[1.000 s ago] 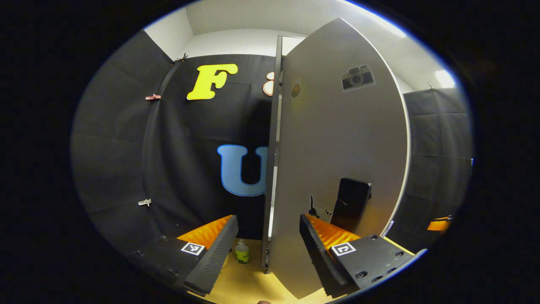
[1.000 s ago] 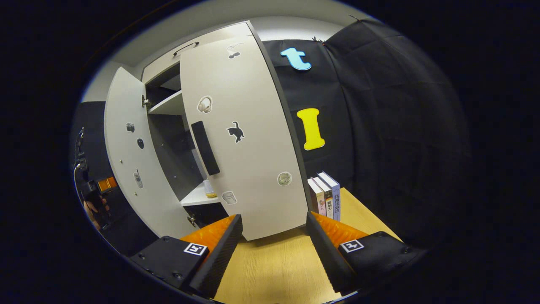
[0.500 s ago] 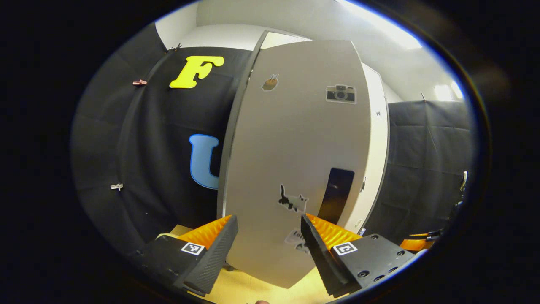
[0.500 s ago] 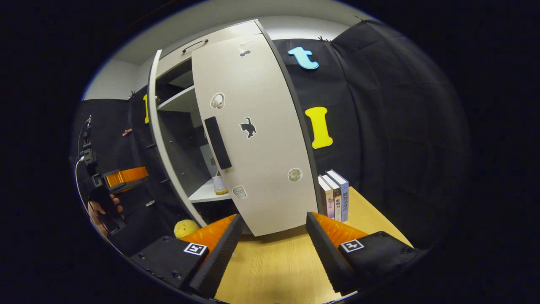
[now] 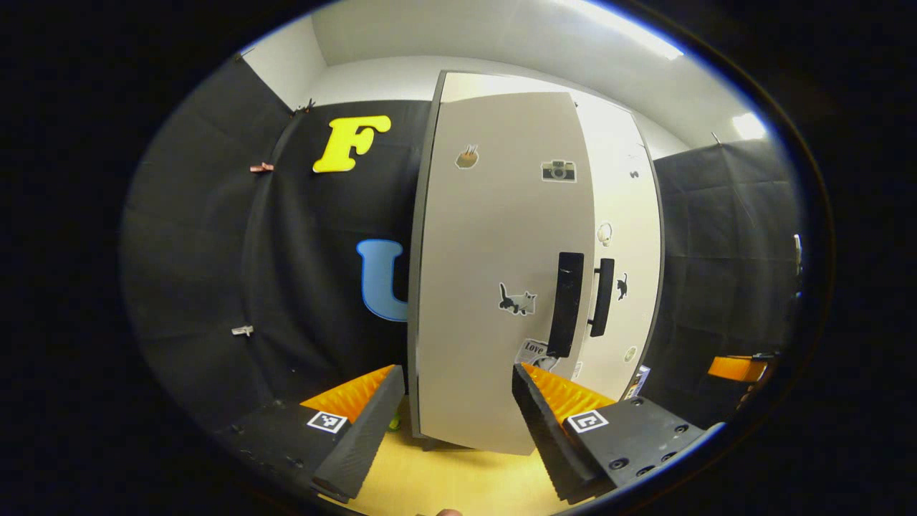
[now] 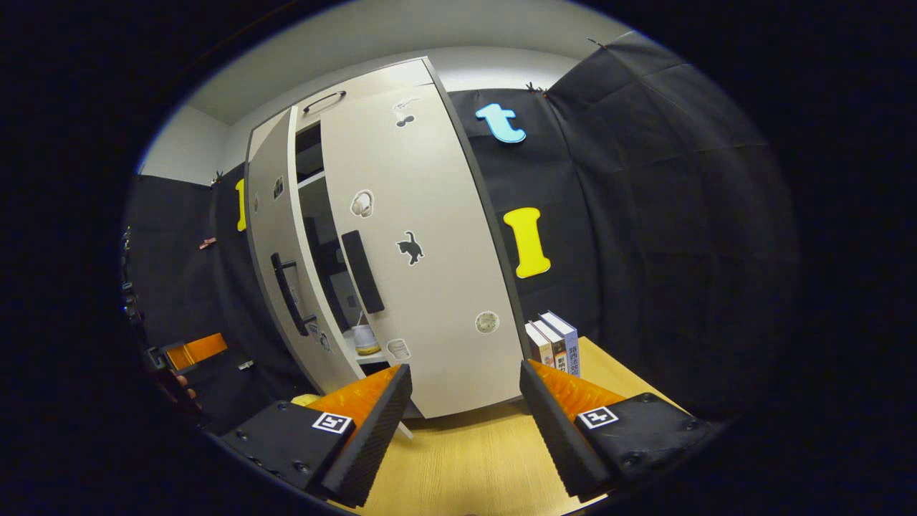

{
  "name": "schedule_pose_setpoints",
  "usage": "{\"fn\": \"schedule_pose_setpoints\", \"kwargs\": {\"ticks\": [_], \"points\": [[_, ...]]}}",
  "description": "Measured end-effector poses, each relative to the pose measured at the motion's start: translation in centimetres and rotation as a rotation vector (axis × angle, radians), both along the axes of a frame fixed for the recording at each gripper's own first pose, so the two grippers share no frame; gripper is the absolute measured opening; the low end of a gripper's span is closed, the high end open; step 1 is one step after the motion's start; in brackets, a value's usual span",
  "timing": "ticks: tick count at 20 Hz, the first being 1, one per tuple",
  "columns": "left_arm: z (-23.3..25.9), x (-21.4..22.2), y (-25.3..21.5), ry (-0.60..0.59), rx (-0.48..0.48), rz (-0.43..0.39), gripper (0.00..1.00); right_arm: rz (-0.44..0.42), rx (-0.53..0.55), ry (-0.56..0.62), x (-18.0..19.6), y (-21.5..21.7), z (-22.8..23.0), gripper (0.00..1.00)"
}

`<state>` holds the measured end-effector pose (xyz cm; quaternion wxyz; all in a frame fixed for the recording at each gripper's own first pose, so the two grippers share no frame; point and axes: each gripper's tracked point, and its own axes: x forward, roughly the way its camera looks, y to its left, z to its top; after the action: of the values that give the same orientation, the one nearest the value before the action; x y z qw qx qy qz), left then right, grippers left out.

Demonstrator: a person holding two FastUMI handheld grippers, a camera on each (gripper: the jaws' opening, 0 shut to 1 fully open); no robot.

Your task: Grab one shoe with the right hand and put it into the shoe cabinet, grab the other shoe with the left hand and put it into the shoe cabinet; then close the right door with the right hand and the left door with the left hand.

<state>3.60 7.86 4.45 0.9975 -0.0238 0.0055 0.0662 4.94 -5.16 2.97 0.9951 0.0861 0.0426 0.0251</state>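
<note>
Between L door (image 6: 276, 236) & R door (image 6: 423, 244), narrow gap.

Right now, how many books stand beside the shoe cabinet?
3. The books stand upright in a row on the wooden table, just right of the shoe cabinet, touching one another. More may be hidden behind them.

The left gripper view looks from low over the wooden table (image 5: 458, 480) straight at the shoe cabinet's left door (image 5: 494, 287), close up. The right gripper view sits off to the cabinet's right, facing the right door (image 6: 423, 265) at an angle. Both views share the two doors and their dark handles.
</note>
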Motion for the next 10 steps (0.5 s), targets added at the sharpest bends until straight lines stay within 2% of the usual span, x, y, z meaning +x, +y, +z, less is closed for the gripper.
{"fn": "schedule_pose_setpoints", "kwargs": {"ticks": [6,10], "points": [[-2.5,-3.3,-0.3,-0.016,0.031,0.077,0.95,-0.005,-0.037,0.011,-0.9,0.3,-1.8,0.98],[-5.3,-4.9,-2.1,0.007,0.0,0.059,0.95,0.0,-0.046,0.05,-1.9,1.1,-4.1,0.98]]}}
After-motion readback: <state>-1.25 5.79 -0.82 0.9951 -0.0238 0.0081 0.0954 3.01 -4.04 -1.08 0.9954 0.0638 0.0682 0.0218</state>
